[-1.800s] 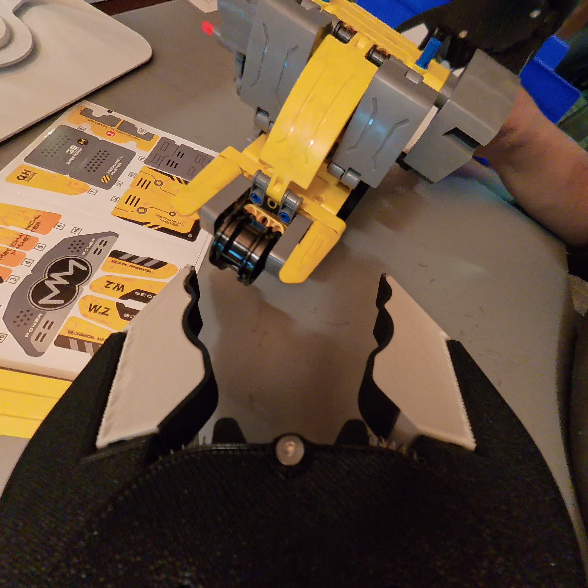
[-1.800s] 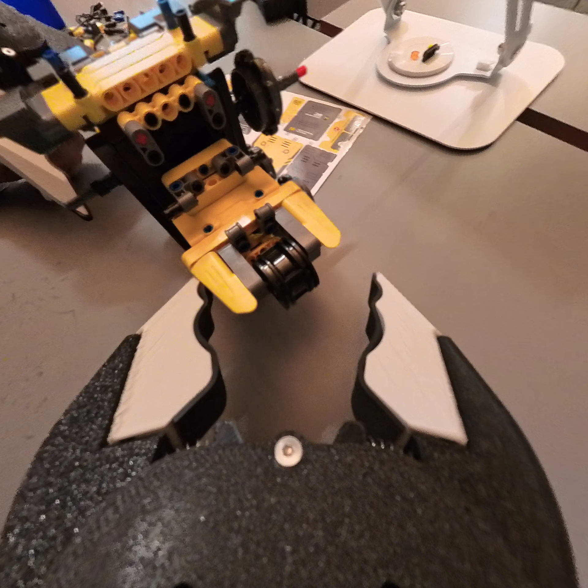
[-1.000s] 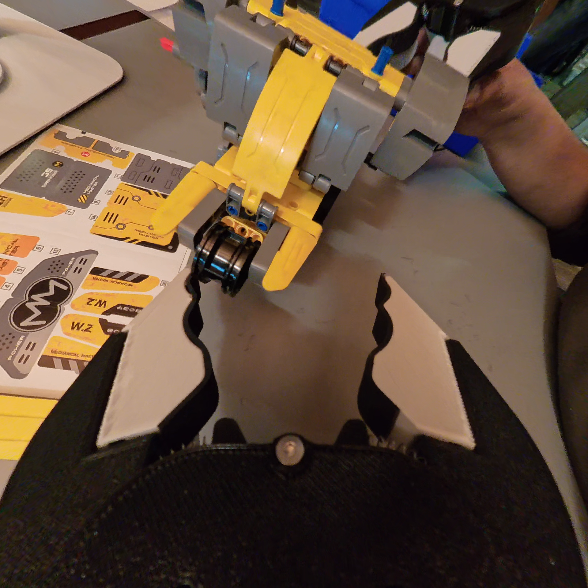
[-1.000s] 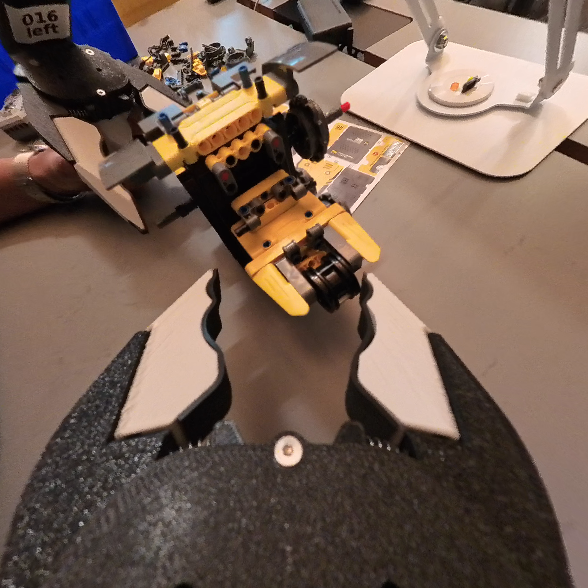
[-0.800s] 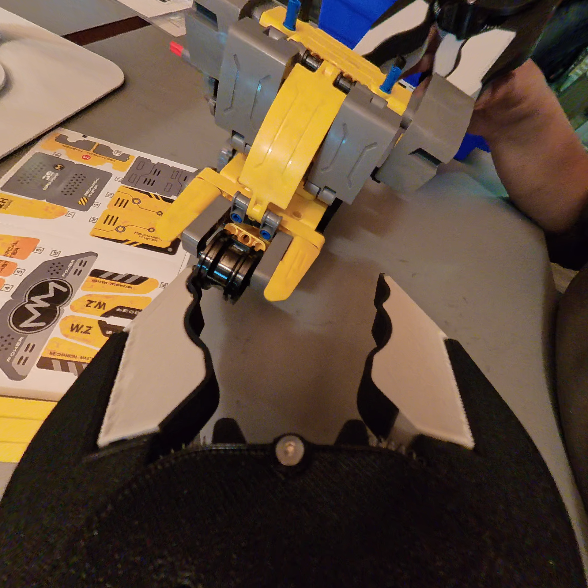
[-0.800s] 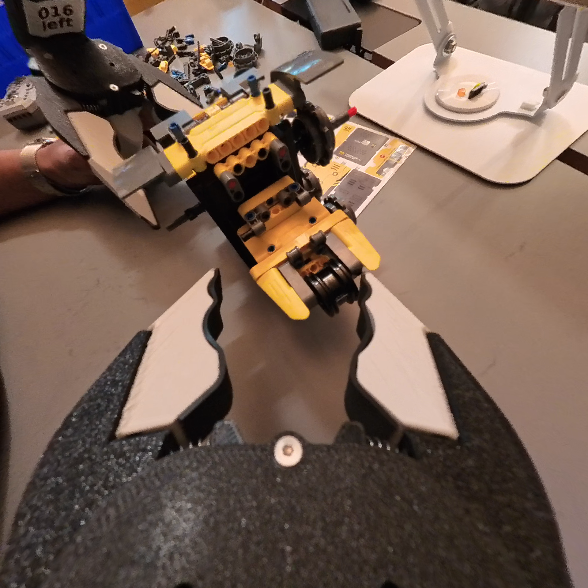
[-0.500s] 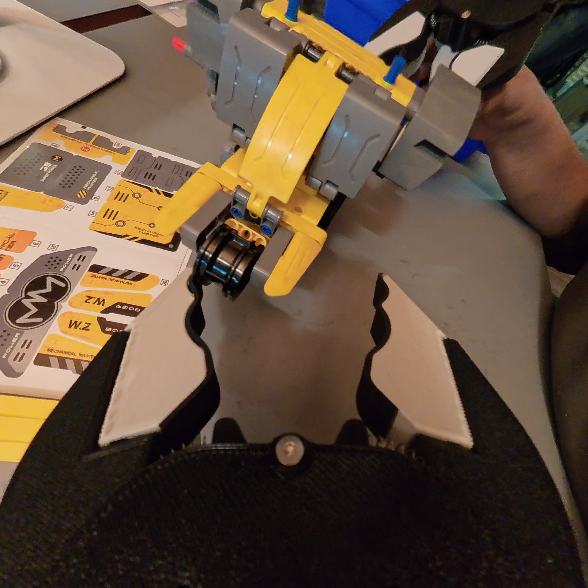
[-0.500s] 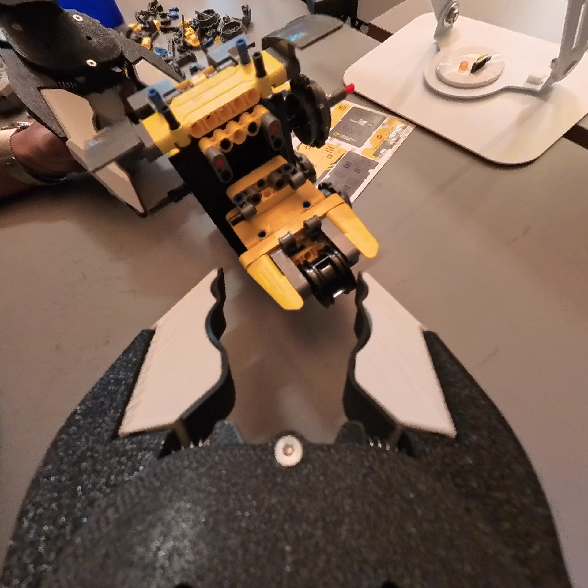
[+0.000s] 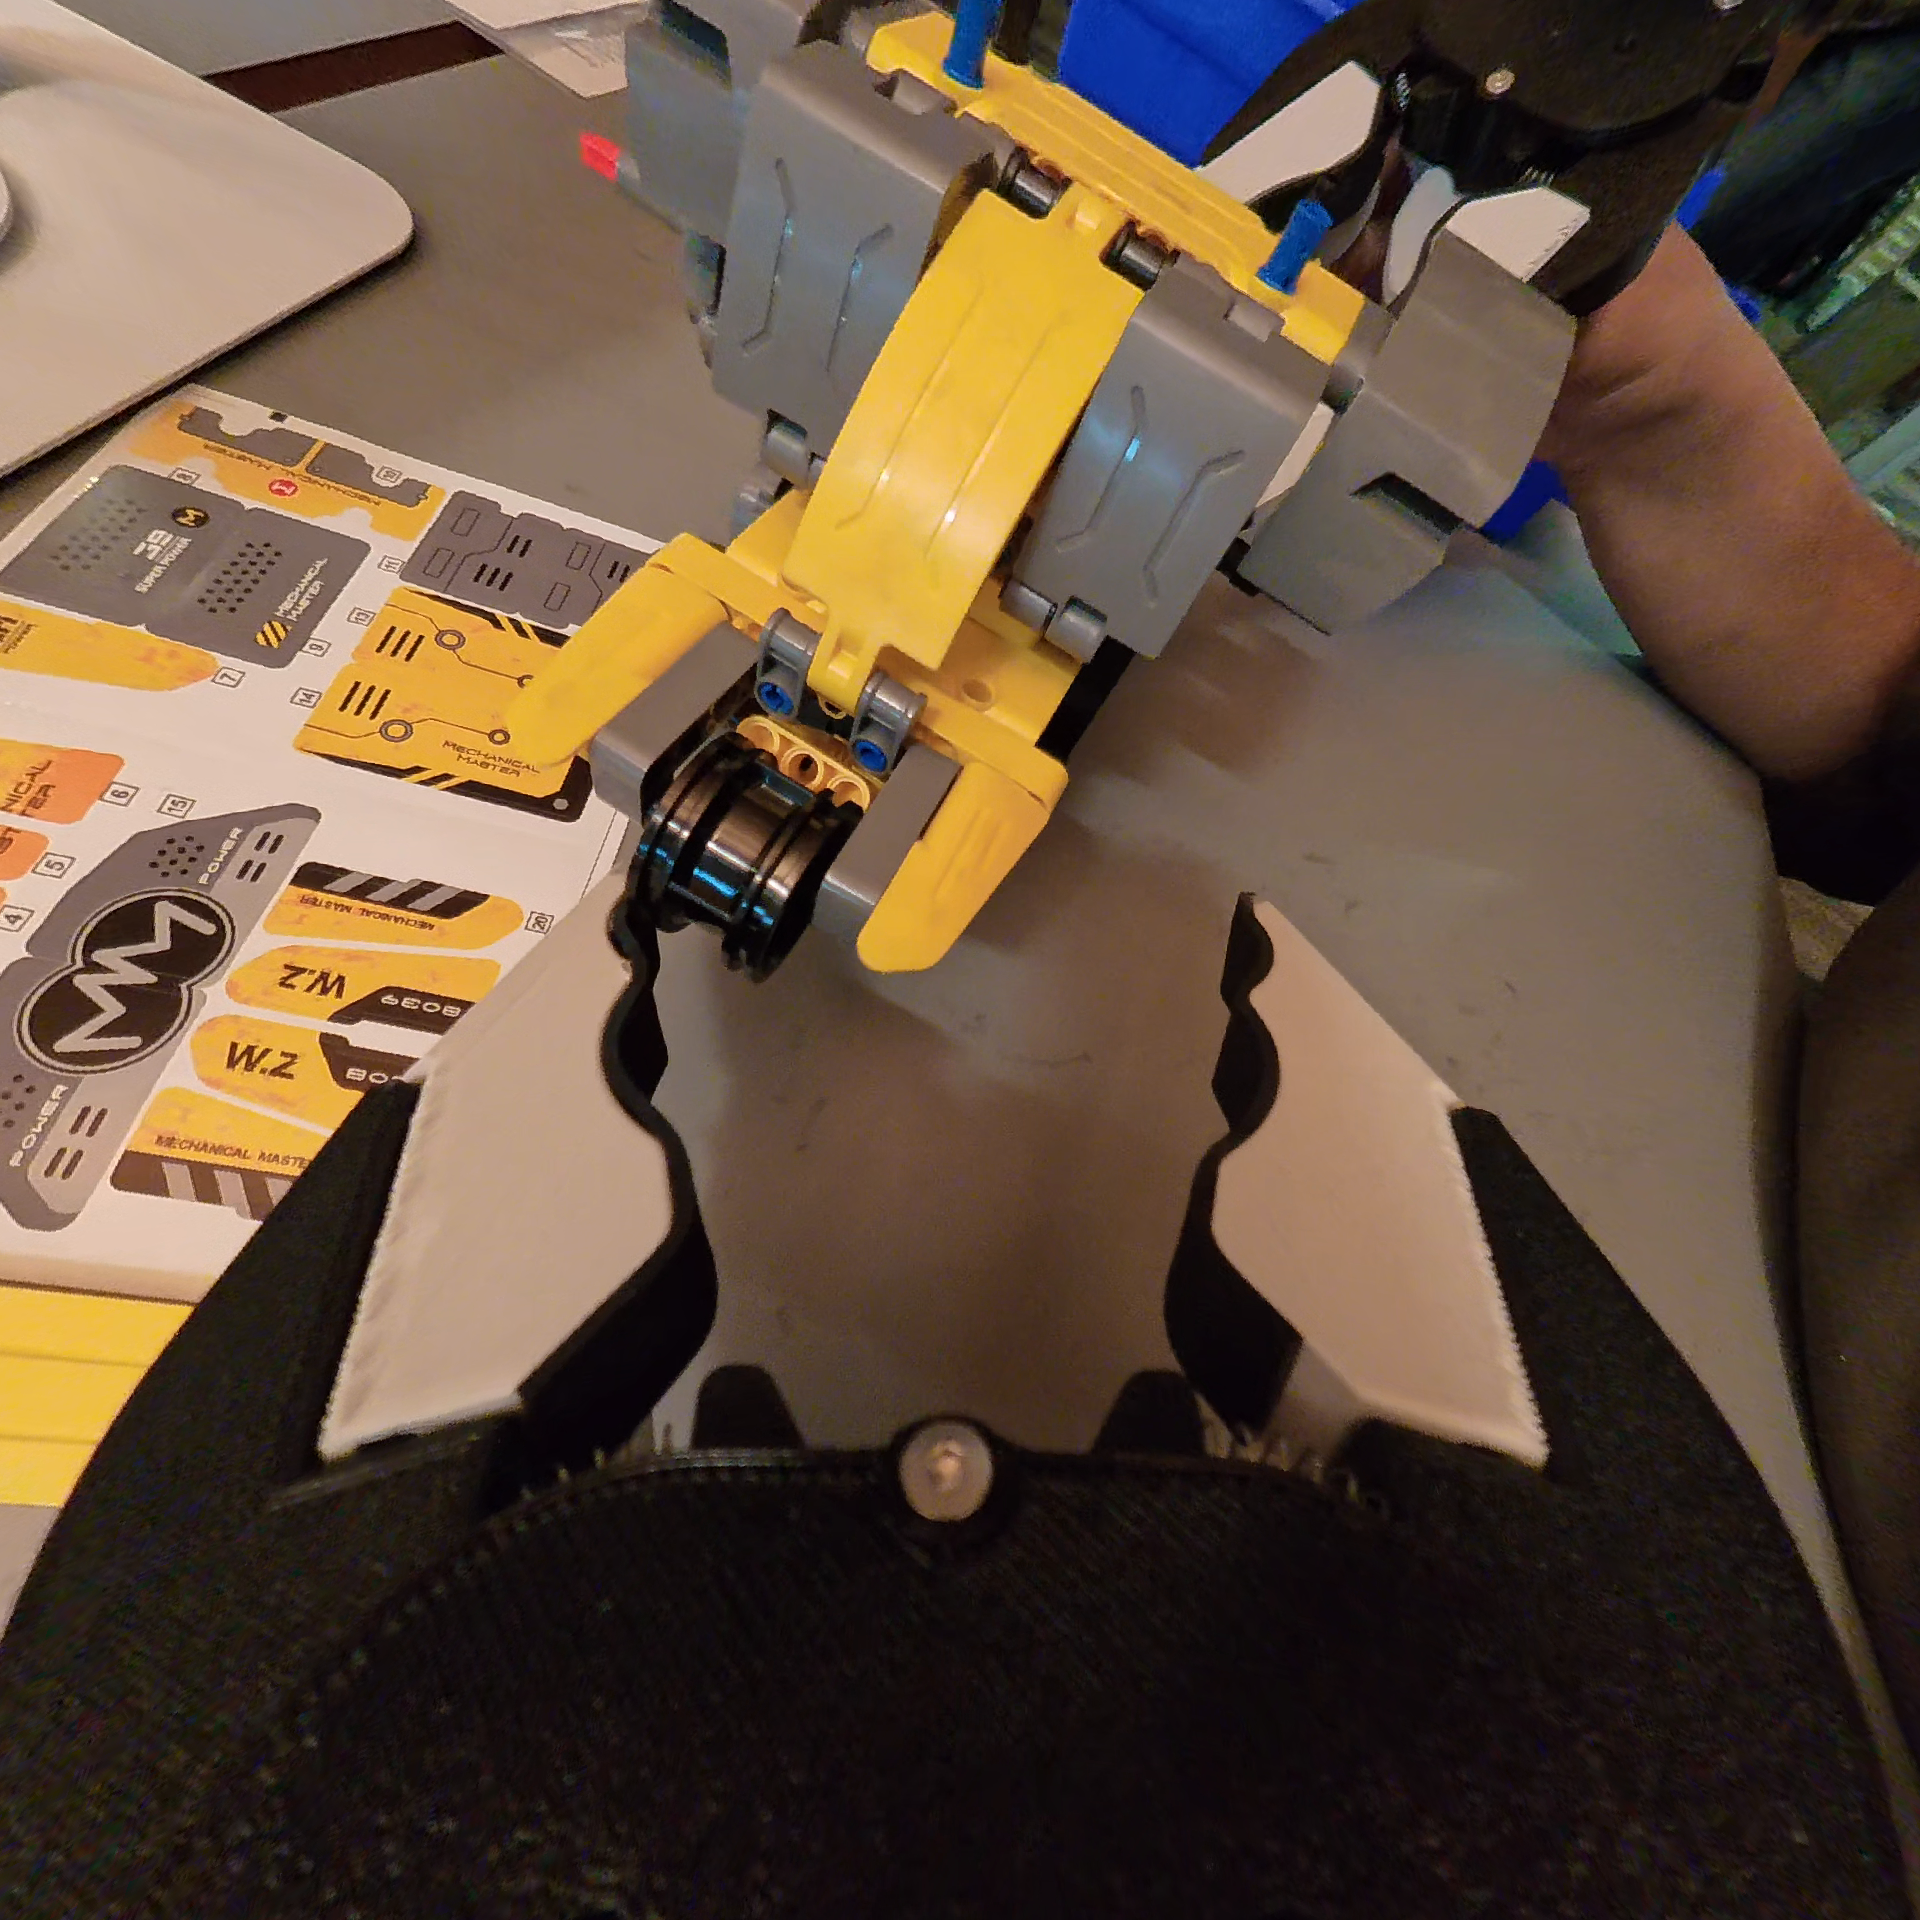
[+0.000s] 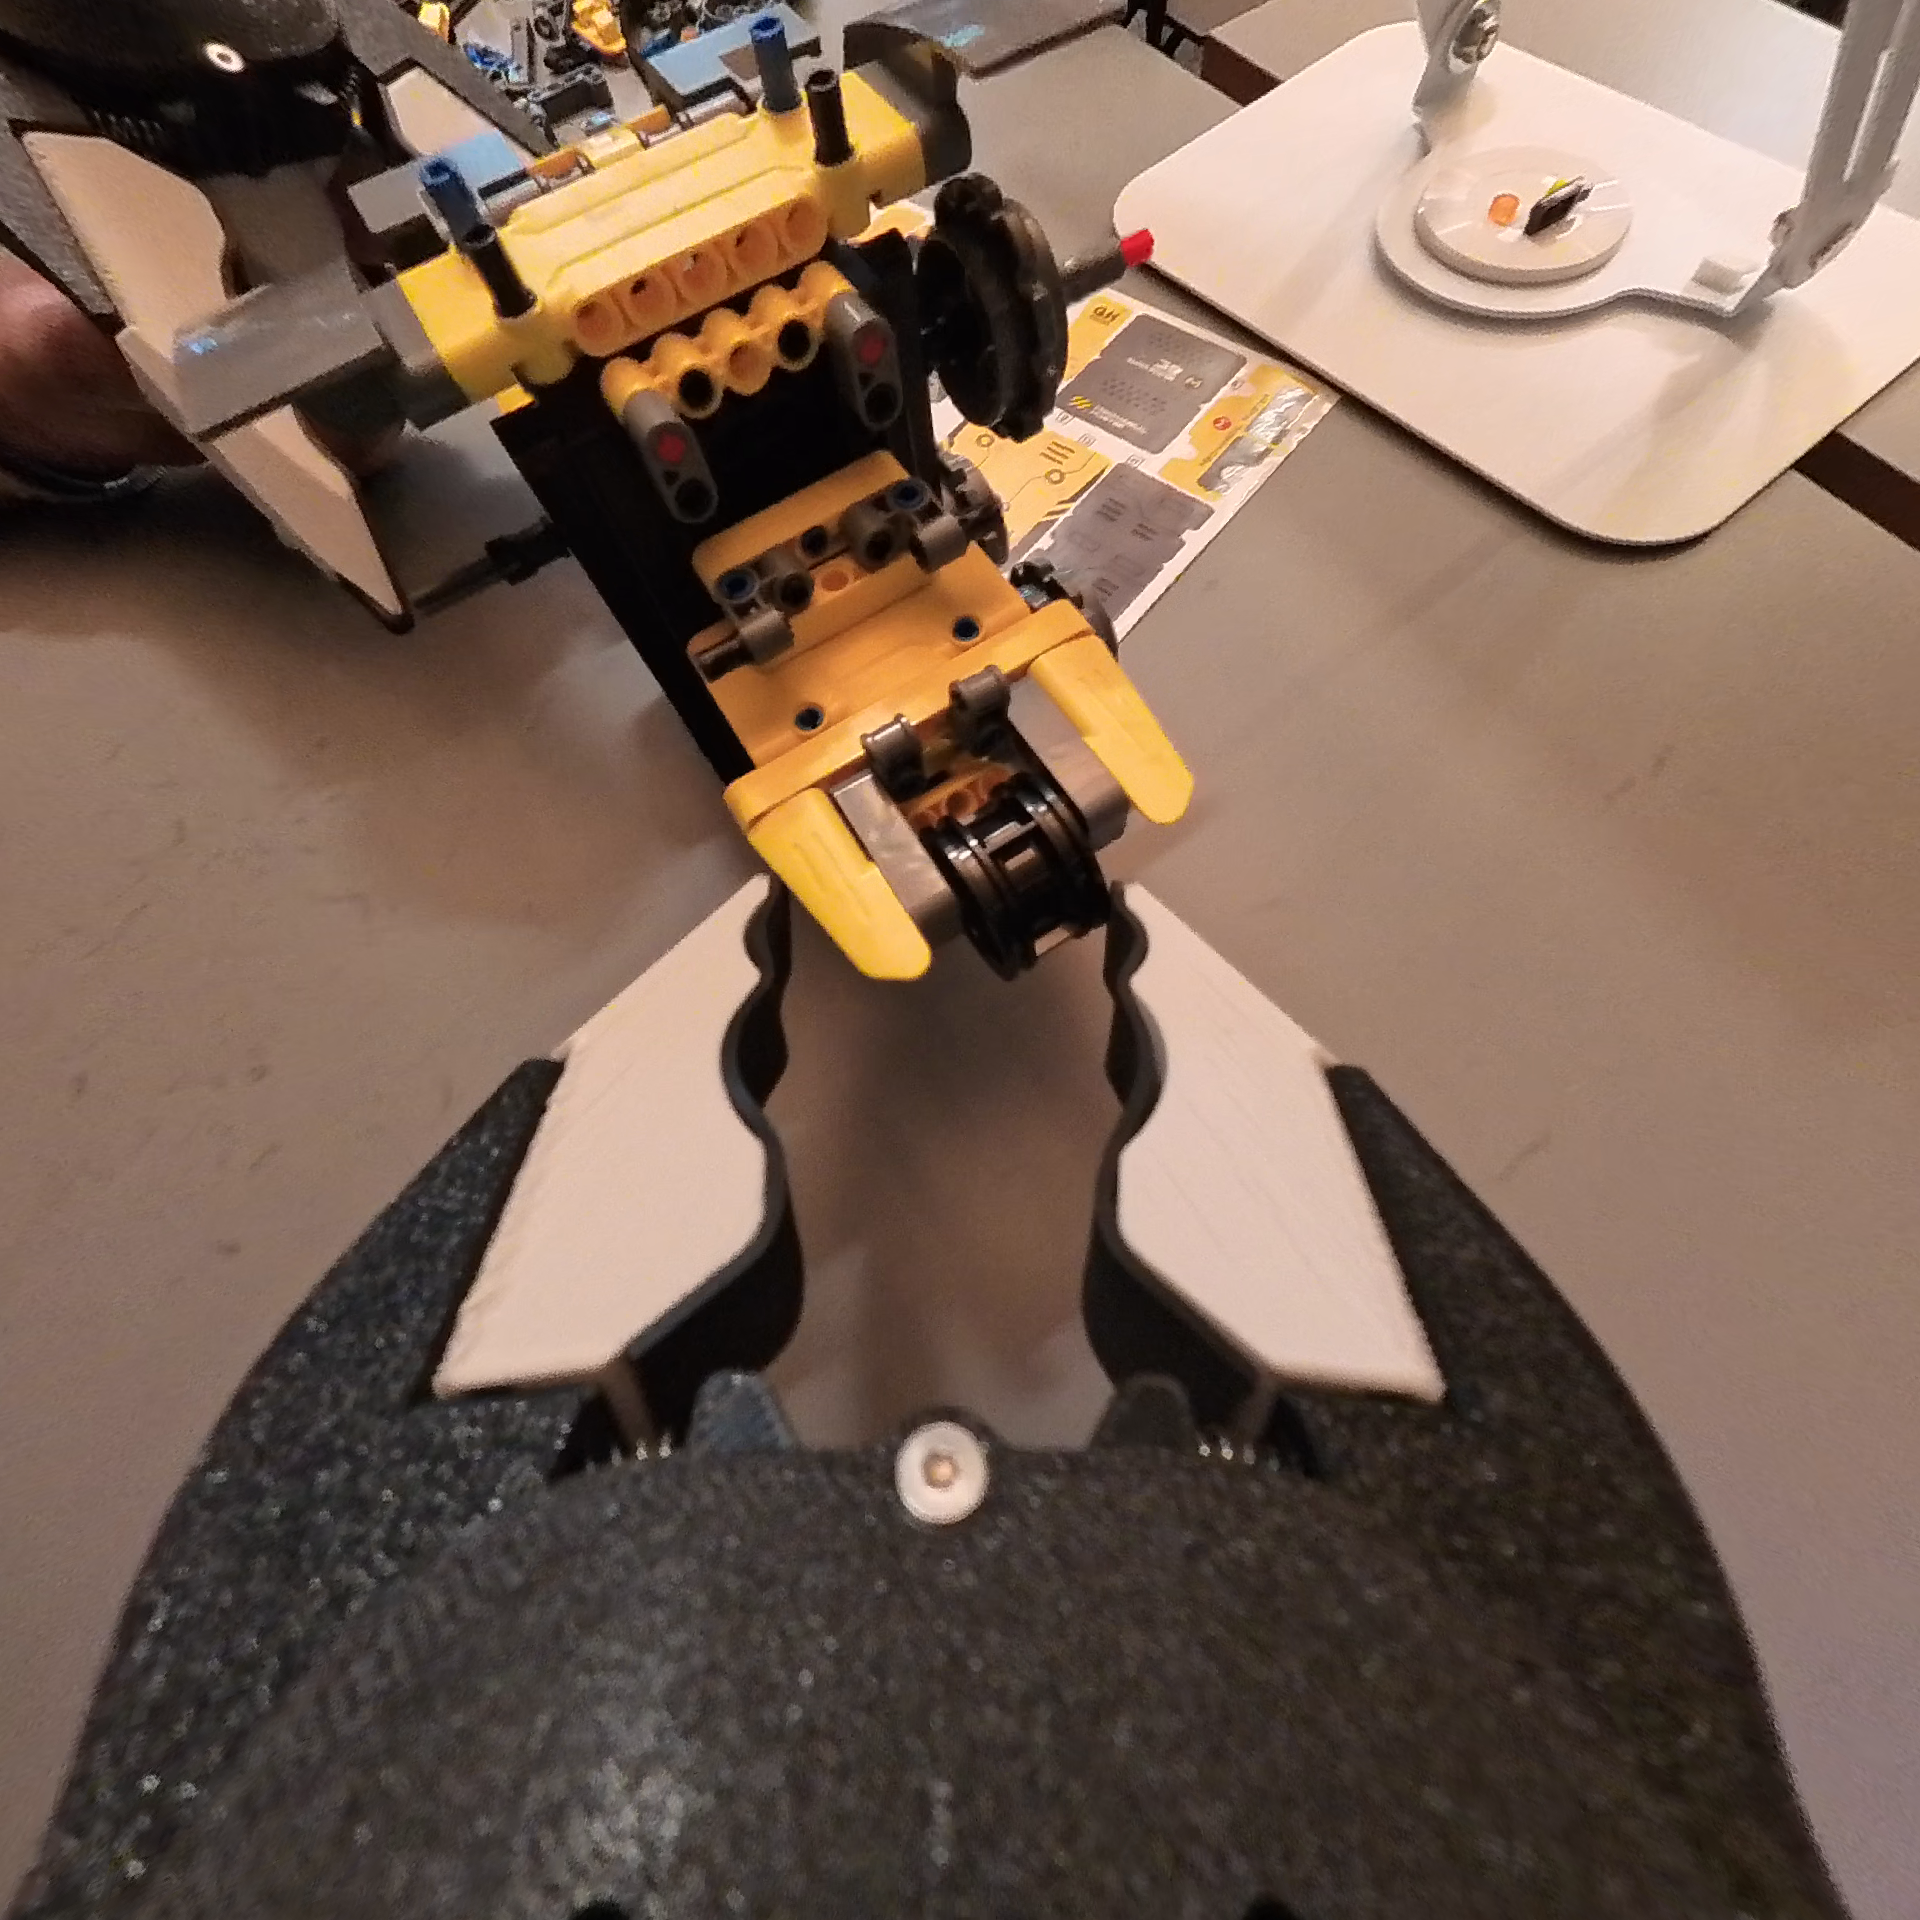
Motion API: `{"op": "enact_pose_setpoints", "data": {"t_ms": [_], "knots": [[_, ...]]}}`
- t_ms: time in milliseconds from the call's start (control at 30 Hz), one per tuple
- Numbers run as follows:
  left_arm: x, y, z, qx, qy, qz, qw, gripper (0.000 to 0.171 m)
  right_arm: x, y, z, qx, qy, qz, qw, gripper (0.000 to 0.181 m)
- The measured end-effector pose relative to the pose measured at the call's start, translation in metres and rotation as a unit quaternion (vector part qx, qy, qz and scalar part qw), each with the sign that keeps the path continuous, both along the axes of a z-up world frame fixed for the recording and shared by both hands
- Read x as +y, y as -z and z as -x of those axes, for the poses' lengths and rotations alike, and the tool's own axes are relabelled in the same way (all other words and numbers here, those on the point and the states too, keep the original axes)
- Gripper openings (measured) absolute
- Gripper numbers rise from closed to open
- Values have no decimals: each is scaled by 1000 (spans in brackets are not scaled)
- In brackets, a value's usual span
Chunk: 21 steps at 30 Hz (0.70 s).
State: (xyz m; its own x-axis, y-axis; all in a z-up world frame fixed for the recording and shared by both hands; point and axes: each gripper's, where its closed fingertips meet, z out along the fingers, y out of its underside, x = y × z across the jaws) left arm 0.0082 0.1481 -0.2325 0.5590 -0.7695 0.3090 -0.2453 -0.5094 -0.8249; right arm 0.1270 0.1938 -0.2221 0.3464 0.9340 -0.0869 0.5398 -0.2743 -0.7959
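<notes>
A yellow, grey and black brick-built vehicle model (image 9: 966,436) stands on the grey table (image 9: 1403,987), its black wheel (image 9: 738,862) pointing at me. My left gripper (image 9: 935,925) is open and empty just short of the model; its left fingertip (image 9: 613,935) is close to the wheel. In the right wrist view the model (image 10: 831,582) shows its underside, and my right gripper (image 10: 945,909) is open with its tips at the wheel (image 10: 1023,894). Another gripper (image 10: 208,260) grips the model's grey side panel (image 10: 281,322); it also shows in the left wrist view (image 9: 1507,104).
A sticker sheet (image 9: 260,831) lies left of the model and shows behind it in the right wrist view (image 10: 1164,436). A white base plate with a stand (image 10: 1558,364) sits at the back. A person's forearm (image 9: 1714,571) reaches in. Blue bin (image 9: 1143,62) and loose parts (image 10: 582,42) lie behind.
My right gripper's jaws have narrowed and moved up to the model's wheel end. The model has tipped and shifted slightly in the other gripper's hold. My left gripper has stayed open.
</notes>
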Motion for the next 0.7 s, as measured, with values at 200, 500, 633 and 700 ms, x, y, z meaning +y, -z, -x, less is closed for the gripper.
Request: {"op": "enact_pose_setpoints", "data": {"t_ms": [200, 500, 633, 700], "knots": [[2, -1, 2, -9, -7, 7, 1000, 108, -8, -2, 1, -5, -7, 18, 1000, 57], [-3, 5, -1, -12, 7, 41, 999, 101, -10, 0, 1, -1, -11, 35, 999, 57], [-3, 7, -1, 5, 5, 28, 1000, 104, -10, 0, 1, 2, -12, 42, 999, 57], [-5, 7, 0, 11, 10, 27, 1000, 103, -10, 0, 1, 1, -11, 39, 999, 57]]}}
